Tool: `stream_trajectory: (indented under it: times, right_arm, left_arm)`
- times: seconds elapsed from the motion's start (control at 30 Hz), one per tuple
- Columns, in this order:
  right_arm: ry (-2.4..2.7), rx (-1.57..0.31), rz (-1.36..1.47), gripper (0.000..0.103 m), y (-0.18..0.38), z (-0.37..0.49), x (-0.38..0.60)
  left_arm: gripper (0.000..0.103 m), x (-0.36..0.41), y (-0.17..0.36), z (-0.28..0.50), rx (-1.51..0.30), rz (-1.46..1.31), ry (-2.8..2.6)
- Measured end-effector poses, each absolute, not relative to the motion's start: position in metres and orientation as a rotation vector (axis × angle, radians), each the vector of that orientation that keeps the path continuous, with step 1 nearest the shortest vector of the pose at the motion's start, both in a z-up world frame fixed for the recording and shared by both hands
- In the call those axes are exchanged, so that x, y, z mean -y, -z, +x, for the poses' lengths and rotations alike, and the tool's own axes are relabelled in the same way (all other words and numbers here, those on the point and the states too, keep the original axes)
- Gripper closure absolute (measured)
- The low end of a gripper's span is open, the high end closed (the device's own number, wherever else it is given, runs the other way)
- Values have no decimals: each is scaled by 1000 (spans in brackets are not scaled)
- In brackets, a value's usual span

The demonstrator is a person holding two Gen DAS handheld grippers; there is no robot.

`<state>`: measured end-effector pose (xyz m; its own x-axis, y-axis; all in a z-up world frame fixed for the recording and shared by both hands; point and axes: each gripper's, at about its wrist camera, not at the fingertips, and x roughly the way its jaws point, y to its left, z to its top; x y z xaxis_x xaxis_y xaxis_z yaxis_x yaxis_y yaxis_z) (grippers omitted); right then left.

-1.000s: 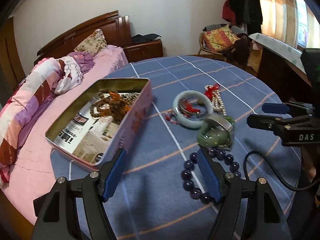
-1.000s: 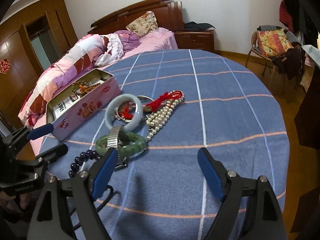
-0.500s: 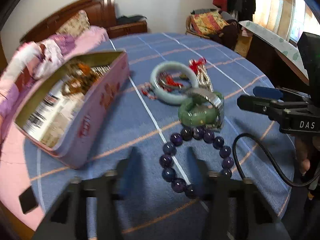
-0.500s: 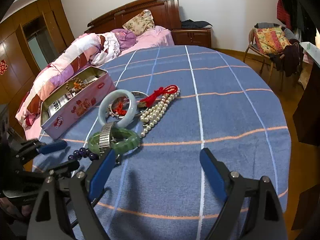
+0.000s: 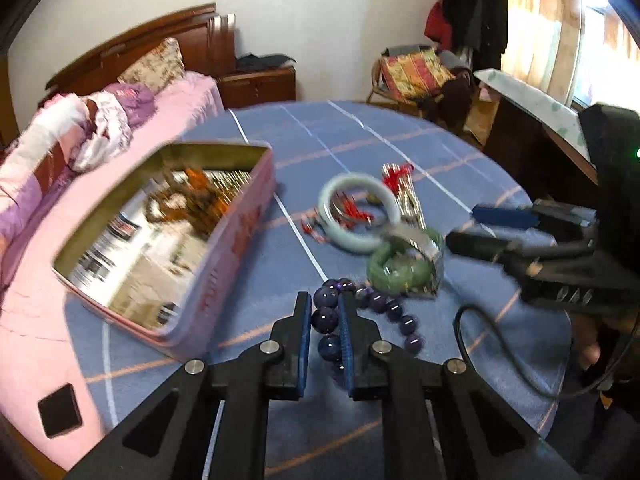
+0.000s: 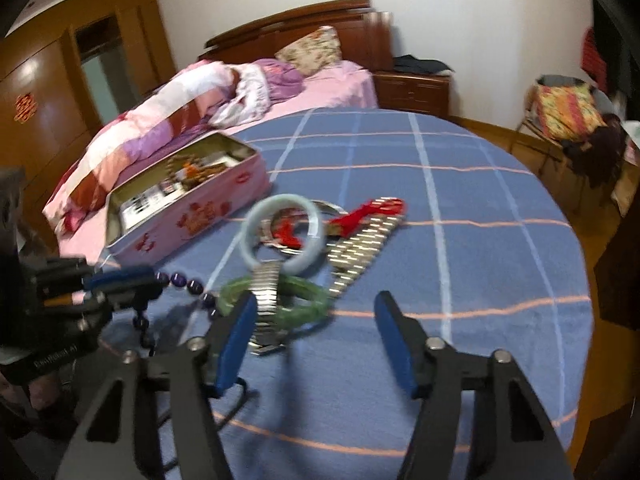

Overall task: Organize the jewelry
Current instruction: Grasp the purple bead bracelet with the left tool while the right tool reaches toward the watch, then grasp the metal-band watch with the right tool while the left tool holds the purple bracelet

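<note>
The left gripper (image 5: 325,320) pinches the near side of the beads (image 5: 362,318) on the table, the tin (image 5: 224,264) lying just to their left, while the right gripper (image 6: 316,336) hangs open over the bangles (image 6: 280,300)

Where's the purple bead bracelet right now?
The purple bead bracelet sits pinched in the left gripper, beside the green bangle, right of the pink tin.

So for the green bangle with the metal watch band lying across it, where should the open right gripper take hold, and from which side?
Judging from the right wrist view, grip the bare far-right arc of the green bangle, coming from above with one finger inside the ring and one outside. It lies flat, the watch band covers its left part, and the purple bead bracelet, clamped by the left gripper, lies to its left. The right gripper is open.
</note>
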<state>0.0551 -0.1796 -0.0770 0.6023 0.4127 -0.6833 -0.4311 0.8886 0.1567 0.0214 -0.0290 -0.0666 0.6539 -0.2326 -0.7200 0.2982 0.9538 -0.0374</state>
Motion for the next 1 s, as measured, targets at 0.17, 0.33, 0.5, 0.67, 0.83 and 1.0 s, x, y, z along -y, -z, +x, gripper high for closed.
stream_trajectory:
  times: [0.17, 0.33, 0.5, 0.67, 0.83, 1.0]
  right_arm:
    - [-543, -794, -41, 47, 78, 60, 156]
    - [-541, -844, -93, 74, 91, 65, 138]
    - [-546, -824, -88, 86, 86, 58, 144]
    - [-572, -775, -54, 86, 66, 50, 150]
    - [-579, -726, -31, 86, 44, 44, 153]
    - [-586, -684, -4, 86, 25, 41, 160]
  left_arm:
    - [90, 20, 54, 25, -769, 77, 282]
    - [90, 17, 55, 31, -774, 63, 271]
    - [90, 15, 54, 32, -774, 56, 270]
    - [90, 15, 42, 32, -746, 47, 278]
    - [90, 11, 30, 33, -718, 32, 275]
    - [90, 5, 23, 35, -702, 12, 264]
